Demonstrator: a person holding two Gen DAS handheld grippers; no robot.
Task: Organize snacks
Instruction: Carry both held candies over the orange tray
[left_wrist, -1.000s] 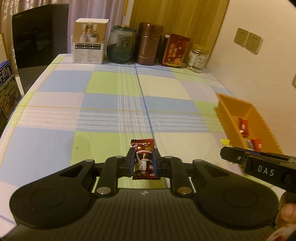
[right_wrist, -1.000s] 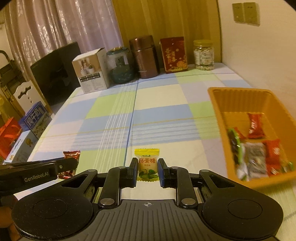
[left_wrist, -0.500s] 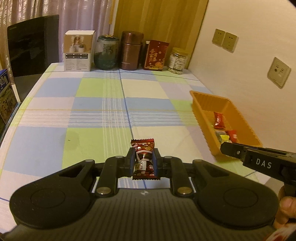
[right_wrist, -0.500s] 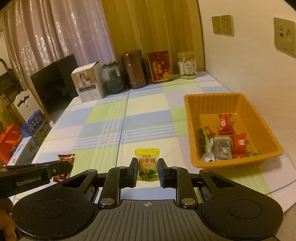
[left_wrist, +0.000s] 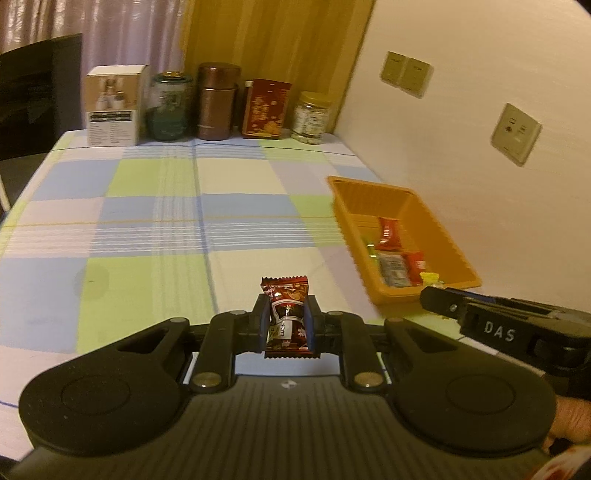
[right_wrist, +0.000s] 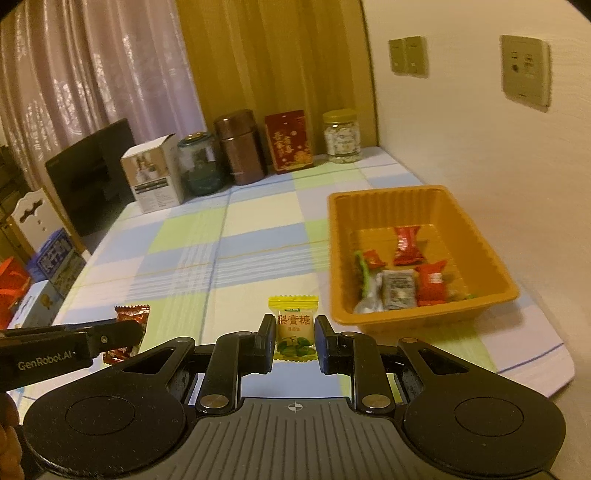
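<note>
Checked cloth is covering the table (left_wrist: 155, 229), with jars and boxes lining its far edge at twelve o'clock and an orange tray (right_wrist: 491, 254) sitting by the wall at about two o'clock in both wrist views. I am holding one sweet in each gripper, both lifted clear of the cloth. The left gripper (left_wrist: 287, 323) is clenching its fingers on a dark red candy (left_wrist: 286, 306), gripped across the wrapper's middle so its crimped ends are sticking out free. The right gripper (right_wrist: 295, 338) is pinching a yellow candy (right_wrist: 293, 325) the same way, label facing up; in the left view its tip is showing at three o'clock, just short of the tray's near rim. Several wrapped sweets are already lying in the tray's near half, which suggests that I am collecting loose pieces there. Both grippers are pointing down toward the table, a posture that I judge suits carrying the sweets over the rim before letting go. No loose sweets are showing on the cloth, so the sorting is probably nearing its end.
</note>
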